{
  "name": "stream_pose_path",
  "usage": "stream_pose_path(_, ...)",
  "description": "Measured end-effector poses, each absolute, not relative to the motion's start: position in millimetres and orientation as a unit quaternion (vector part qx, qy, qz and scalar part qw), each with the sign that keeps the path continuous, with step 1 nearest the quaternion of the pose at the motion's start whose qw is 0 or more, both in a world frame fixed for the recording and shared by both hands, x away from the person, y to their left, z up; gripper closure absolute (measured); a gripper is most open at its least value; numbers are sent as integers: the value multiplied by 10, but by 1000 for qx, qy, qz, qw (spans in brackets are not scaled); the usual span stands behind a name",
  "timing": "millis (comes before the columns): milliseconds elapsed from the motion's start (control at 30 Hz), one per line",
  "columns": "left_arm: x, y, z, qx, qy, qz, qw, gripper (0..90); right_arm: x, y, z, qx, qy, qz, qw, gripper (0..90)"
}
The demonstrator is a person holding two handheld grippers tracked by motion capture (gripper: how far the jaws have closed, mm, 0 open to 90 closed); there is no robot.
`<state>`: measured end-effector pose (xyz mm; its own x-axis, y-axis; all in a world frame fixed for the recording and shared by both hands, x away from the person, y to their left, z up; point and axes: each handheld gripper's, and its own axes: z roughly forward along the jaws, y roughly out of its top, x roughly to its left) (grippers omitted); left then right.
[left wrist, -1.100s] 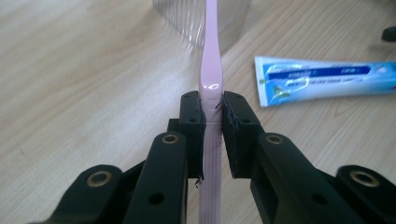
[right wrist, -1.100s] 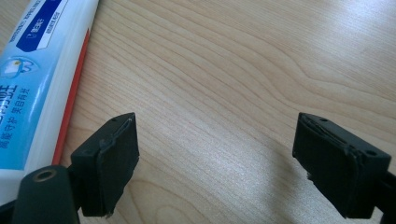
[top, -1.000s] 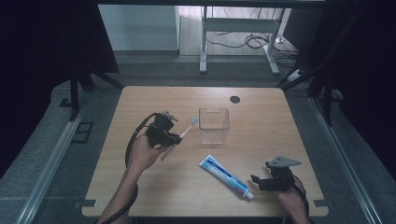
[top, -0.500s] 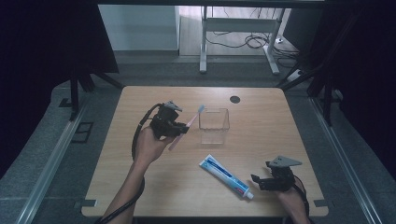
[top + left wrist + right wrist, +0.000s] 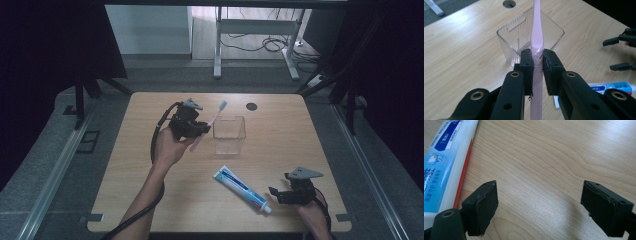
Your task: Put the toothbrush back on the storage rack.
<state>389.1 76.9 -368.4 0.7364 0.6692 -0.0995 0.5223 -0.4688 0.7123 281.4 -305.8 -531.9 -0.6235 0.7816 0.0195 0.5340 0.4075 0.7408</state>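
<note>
Gripping pink toothbrush (image 5: 535, 37), left gripper (image 5: 537, 58) close-up, toothpaste label (image 5: 439, 157) legible

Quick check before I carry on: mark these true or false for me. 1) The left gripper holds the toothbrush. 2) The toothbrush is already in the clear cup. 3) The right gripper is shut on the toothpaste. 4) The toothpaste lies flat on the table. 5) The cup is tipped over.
1) True: the left gripper is clamped on the pink toothbrush.
2) False: the toothbrush is held in the air beside the clear cup, not inside it.
3) False: the right gripper is open over bare table, with the toothpaste beside it.
4) True: the toothpaste lies flat, near the right gripper.
5) False: the cup stands upright, empty.
</note>
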Motion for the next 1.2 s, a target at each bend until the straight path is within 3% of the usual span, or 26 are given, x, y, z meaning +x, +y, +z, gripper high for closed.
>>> stream_pose_path(1200,4398,90,-3744,840,330,138,409,789,2822,-3061,-5320,398,822,372,165,148)
